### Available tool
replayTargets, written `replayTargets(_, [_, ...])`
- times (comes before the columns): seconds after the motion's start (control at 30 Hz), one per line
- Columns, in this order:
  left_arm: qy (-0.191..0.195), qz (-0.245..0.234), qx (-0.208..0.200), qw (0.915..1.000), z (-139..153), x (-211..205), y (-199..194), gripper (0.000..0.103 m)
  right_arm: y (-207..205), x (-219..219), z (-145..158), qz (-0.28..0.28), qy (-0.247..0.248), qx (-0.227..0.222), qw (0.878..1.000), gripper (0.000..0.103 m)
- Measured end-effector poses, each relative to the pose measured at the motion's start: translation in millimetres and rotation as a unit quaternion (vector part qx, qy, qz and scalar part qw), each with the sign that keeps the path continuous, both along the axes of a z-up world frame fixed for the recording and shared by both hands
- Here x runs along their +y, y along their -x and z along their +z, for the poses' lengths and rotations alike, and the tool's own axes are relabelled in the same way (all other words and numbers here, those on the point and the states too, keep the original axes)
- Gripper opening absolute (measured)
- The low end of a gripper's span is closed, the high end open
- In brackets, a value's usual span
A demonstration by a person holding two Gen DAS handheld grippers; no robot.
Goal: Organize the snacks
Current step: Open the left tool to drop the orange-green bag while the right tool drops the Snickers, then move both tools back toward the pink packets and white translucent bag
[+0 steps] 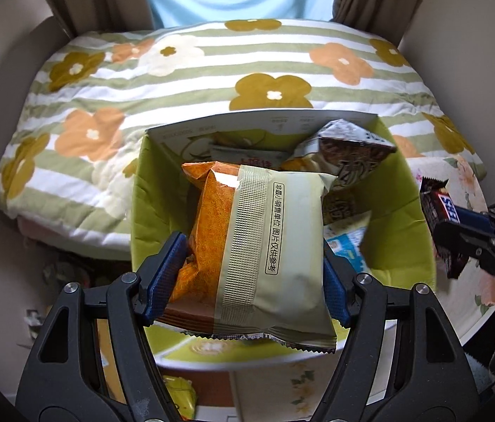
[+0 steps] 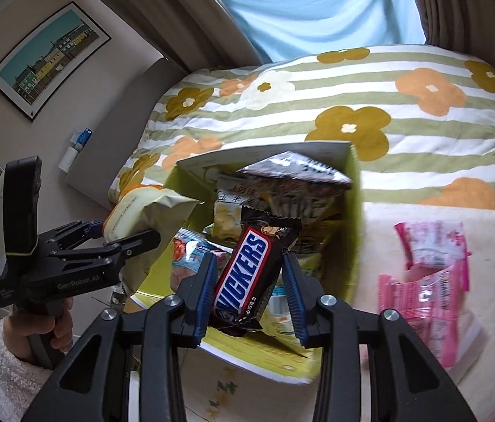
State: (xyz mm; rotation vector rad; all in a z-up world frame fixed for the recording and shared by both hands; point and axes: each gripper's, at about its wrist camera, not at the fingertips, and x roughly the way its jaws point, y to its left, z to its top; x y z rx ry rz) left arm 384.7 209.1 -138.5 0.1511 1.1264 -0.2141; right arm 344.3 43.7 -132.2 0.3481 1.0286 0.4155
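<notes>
Jaws clamped: left gripper [image 1: 247,253] on a pale snack packet [image 1: 265,253], right gripper [image 2: 251,277] on a chocolate bar [image 2: 244,274], both poised over the green box [image 1: 402,211] for dropping in.

So the right claw [image 2: 249,277] is clamped on a Snickers bar [image 2: 244,274], hanging right over the green box [image 2: 353,211] that's already stuffed with snack bags. Off to the left, the left claw [image 2: 124,235] grips a pale green packet [image 2: 149,214] at the box's edge. Pink packets [image 2: 423,281] lie on the table to the right.
</notes>
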Motion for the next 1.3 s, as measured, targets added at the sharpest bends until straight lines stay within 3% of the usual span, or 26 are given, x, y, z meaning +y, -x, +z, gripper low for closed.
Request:
replayTargets(0.2, [0.020,-0.023,0.010,0.9995,-15.0,0.6,-21.3,0.071,-3.5,24.2,-11.2,-0.020,0.016,0.009,1.000,0.035])
replayTargets(0.27, [0.006,-0.034,-0.008,0.9994,-13.4,-5.2,-21.1,0.080,-3.2,27.0,-13.7,-0.026,0.022,0.014,0.999,0.035])
replayTargets(0.3, [-0.005,-0.037,-0.018,0.9991,-11.9,-8.8,-19.9,0.096,-4.1,27.0,-15.6,-0.028,0.025,0.017,0.999,0.035])
replayTargets(0.33, [-0.012,-0.039,-0.029,0.9987,-9.9,-10.7,-19.0,0.103,-3.3,27.3,-16.4,-0.029,0.026,0.019,0.999,0.035])
replayTargets(0.4, [-0.009,-0.036,-0.044,0.9983,-5.6,-8.4,-13.0,0.103,-4.1,27.5,-19.7,-0.029,0.031,0.021,0.999,0.035])
replayTargets(0.63, [0.028,0.029,-0.030,0.9987,-7.1,14.4,17.3,0.103,-8.0,34.1,-30.0,-0.002,0.057,0.019,0.998,0.035])
replayTargets(0.8, [0.005,0.033,-0.031,0.9990,-13.8,11.6,24.5,0.103,-18.0,43.1,-34.0,0.013,0.054,0.025,0.998,0.035])
replayTargets(0.87, [0.002,0.038,-0.031,0.9988,-13.9,12.5,26.1,0.103,-21.1,46.6,-35.8,0.015,0.054,0.025,0.998,0.055])
replayTargets(0.9, [0.002,0.042,-0.032,0.9986,-13.5,13.9,27.2,0.103,-21.0,47.0,-36.1,0.012,0.055,0.023,0.998,0.073])
replayTargets(0.93, [0.003,0.048,-0.034,0.9983,-13.5,17.0,27.9,0.103,-20.9,46.5,-36.3,0.004,0.064,0.019,0.998,0.081])
replayTargets(0.97, [0.005,0.051,-0.031,0.9982,-13.9,19.1,28.7,0.103,-20.4,45.7,-36.7,0.001,0.072,0.013,0.997,0.096])
replayTargets(1.0, [0.006,0.053,-0.030,0.9982,-14.8,21.3,29.1,0.103,-19.3,44.8,-37.1,0.003,0.077,0.006,0.997,0.102])
replayTargets(1.3, [0.007,0.048,-0.026,0.9985,-17.7,18.8,35.7,0.103,-11.1,38.1,-38.2,0.008,0.094,-0.001,0.996,0.102])
